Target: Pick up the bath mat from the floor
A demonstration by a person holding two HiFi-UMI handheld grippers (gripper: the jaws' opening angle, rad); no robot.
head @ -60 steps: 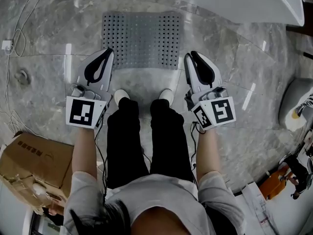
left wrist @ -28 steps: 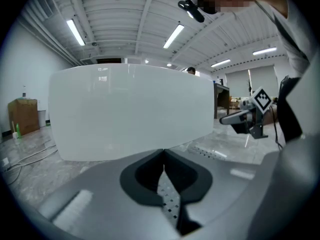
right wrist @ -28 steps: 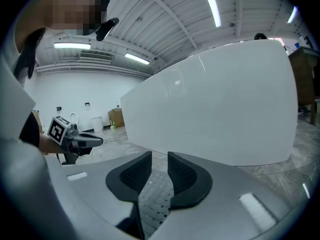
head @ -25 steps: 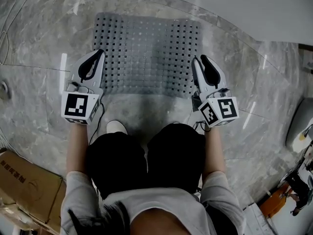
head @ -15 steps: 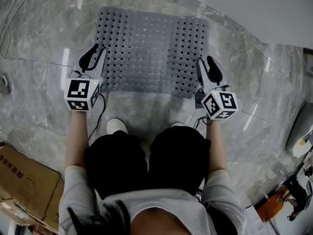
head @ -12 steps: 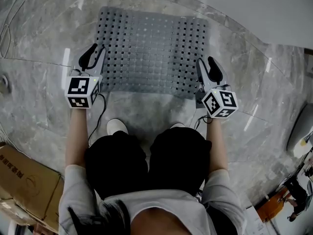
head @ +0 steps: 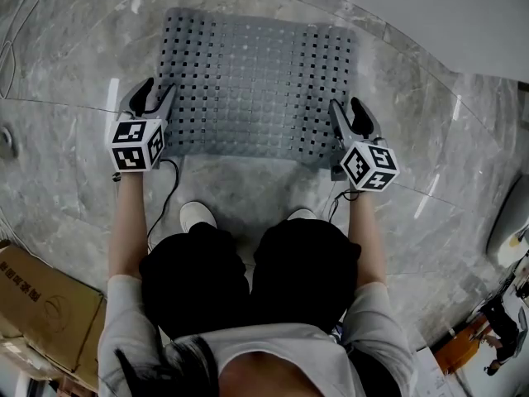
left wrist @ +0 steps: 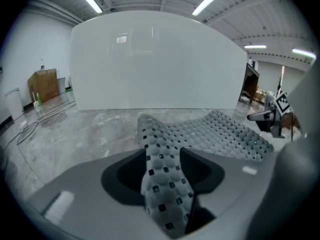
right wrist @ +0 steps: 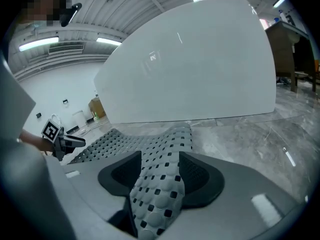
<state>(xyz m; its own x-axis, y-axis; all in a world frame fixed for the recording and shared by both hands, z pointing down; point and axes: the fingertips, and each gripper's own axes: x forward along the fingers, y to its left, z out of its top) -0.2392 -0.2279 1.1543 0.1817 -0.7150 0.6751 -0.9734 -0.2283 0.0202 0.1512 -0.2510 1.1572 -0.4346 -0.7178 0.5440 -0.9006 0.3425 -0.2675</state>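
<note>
Head view: left tongs [head: 155, 94], right tongs [head: 347, 106], both just opened, straddle one bath mat [head: 256, 81].

Our head camera sits above the person [head: 248, 304] and looks steeply down at the floor [head: 66, 64], far enough off to take in the whole bath mat [head: 256, 81]. The other two cameras ride low, one on the left claw [head: 155, 96] and one on the right claw [head: 350, 114]. Each looks along its own jaws from very close, nearly level over the floor, towards the white wall [left wrist: 155, 59]. All three views share the mat, and each claw camera also catches the opposite claw across it.
</note>
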